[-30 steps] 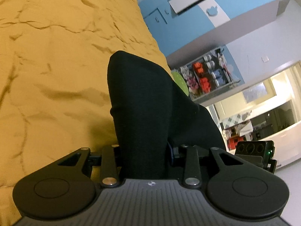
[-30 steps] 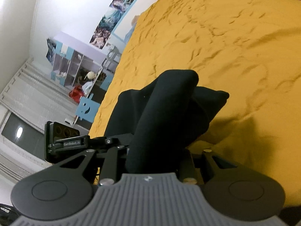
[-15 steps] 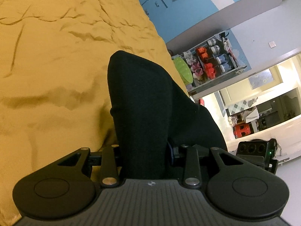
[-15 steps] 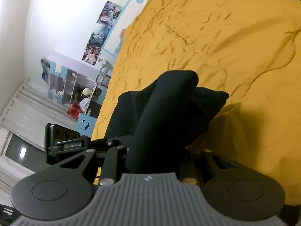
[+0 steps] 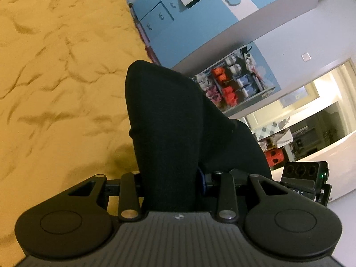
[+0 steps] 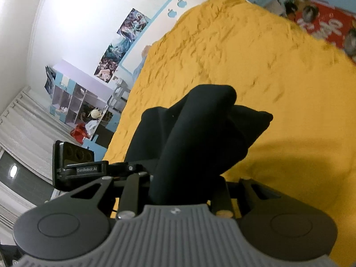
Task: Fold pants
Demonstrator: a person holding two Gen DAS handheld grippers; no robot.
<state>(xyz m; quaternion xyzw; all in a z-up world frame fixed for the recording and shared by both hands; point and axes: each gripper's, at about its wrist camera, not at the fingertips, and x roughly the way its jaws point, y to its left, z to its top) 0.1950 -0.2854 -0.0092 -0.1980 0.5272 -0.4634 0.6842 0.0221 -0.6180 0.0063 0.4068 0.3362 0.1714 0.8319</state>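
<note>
Both hands have swept across the bed since a sec ago, w/ the black cloth riding along: in the left wrist view the blue cabinet has swung in the background, and in the right wrist view more of the far edge of the yellow bedspread shows, plus a red item at the far side.

We've got the pants bunched up in front of both cams, lifted above the bedspread, casting a shadow on it. Left gripper is clamped on a thick roll of the fabric; right gripper likewise, its fingers hidden under the cloth but pinched on it. In the right wrist view the other gripper's cam block sits just beside us, so the two holds are near each other along one edge.

Handling, as we judge it: soft, limp knit, light, no stiffness, so it'll sag and drape wherever it isn't held. Not fragile, not slippery by the look. Best hold is probably at edge corners, spread apart, so the cloth hangs flat before we lay it down.
</note>
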